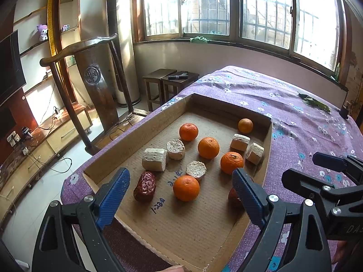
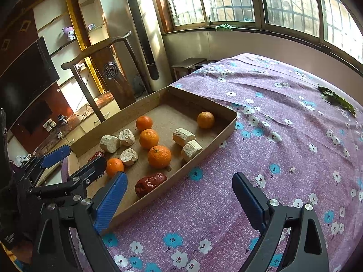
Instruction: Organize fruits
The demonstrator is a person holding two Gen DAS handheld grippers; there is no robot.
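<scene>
Left gripper (image 1: 181, 192) jaws spread, empty, over near end of cardboard tray (image 1: 136, 133). Right gripper (image 2: 179, 195) spread, empty, over purple floral tablecloth (image 2: 283, 136). Five tangerines (image 1: 208, 147), two red dates (image 1: 144, 187), pale chunks (image 1: 154, 159) inside tray.

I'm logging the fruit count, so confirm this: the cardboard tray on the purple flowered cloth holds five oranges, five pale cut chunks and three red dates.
Not quite: the cardboard tray holds two red dates, not three. The right wrist view shows one red date near the front wall and another beyond the left gripper. The five oranges, five pale chunks and the purple flowered cloth are right.
</scene>
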